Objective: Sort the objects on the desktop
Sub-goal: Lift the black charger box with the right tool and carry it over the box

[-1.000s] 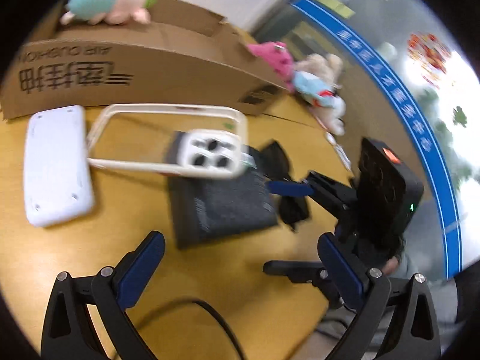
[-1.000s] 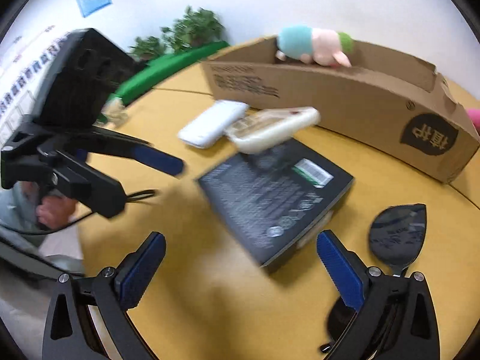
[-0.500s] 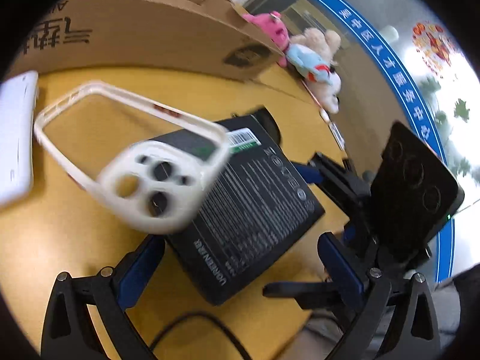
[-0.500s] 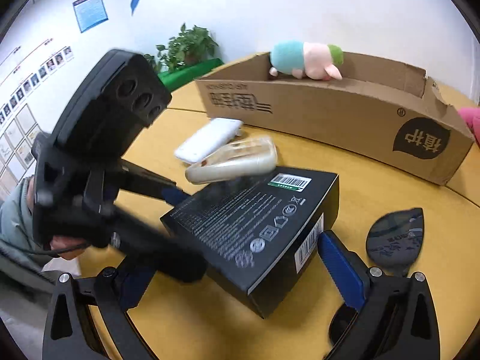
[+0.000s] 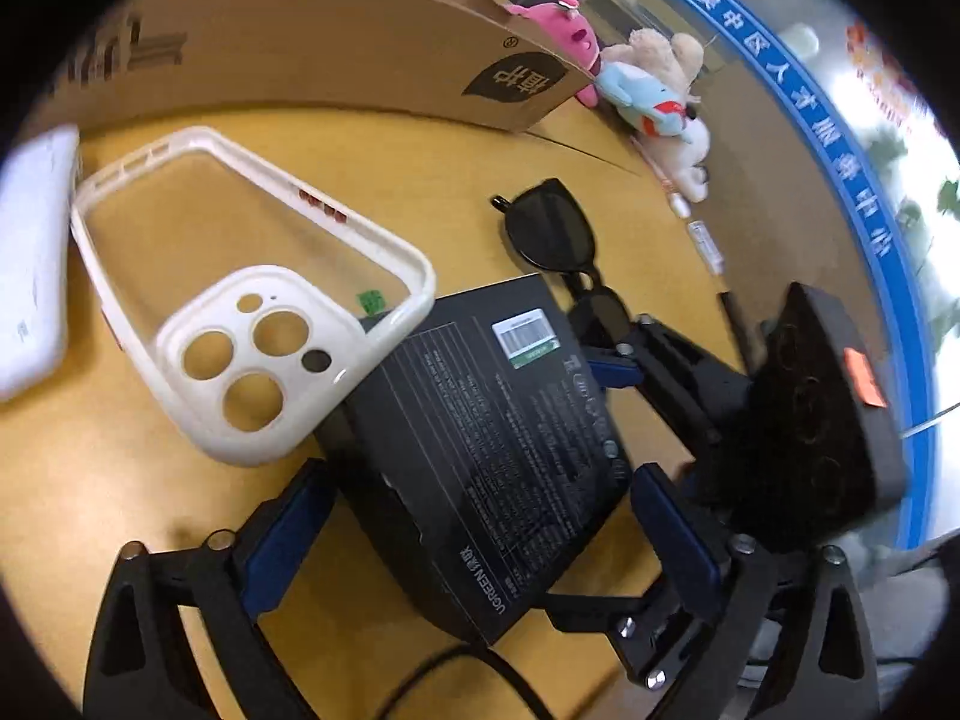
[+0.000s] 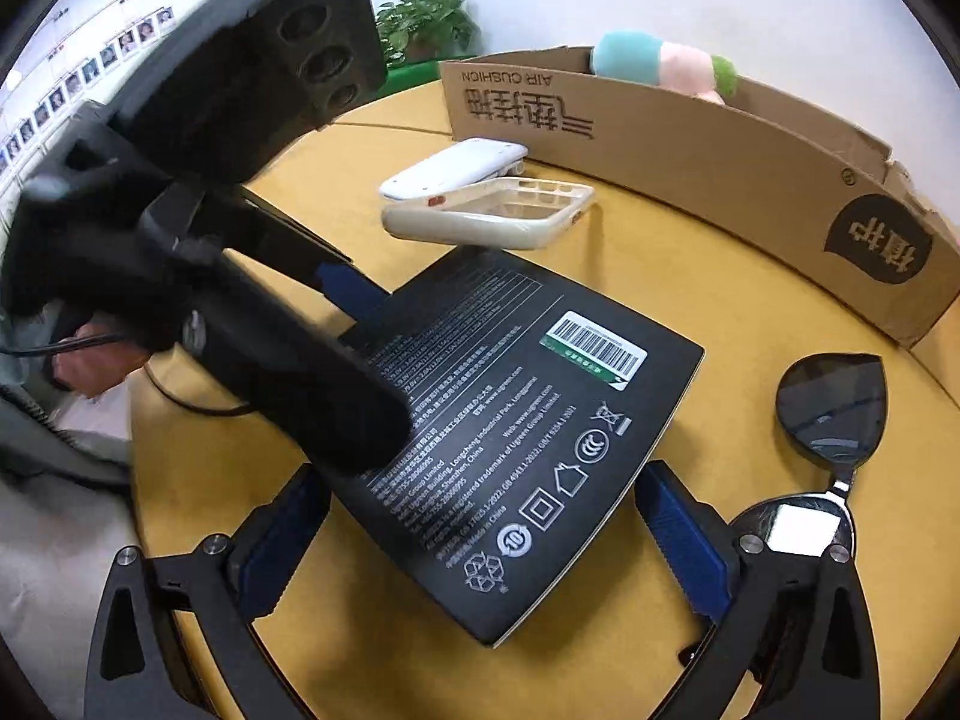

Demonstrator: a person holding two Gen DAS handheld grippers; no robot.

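A black box [image 6: 516, 420] lies flat on the yellow table [image 6: 690, 276] between the right gripper's [image 6: 480, 534] spread blue pads, untouched by them. The left gripper [image 6: 336, 360] reaches over its left edge, jaws closing. Beyond lie a white phone case [image 6: 486, 219], cardboard box [image 6: 690, 156] and sunglasses [image 6: 831, 408]

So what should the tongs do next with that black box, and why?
Probably keep closing the left tongs on the black box until the pads press on its sides. They straddle it and are closing, but a gap shows on each side. The phone case leans on the box's far corner, so a slow lift seems wise. The right tongs stand open around the box too.
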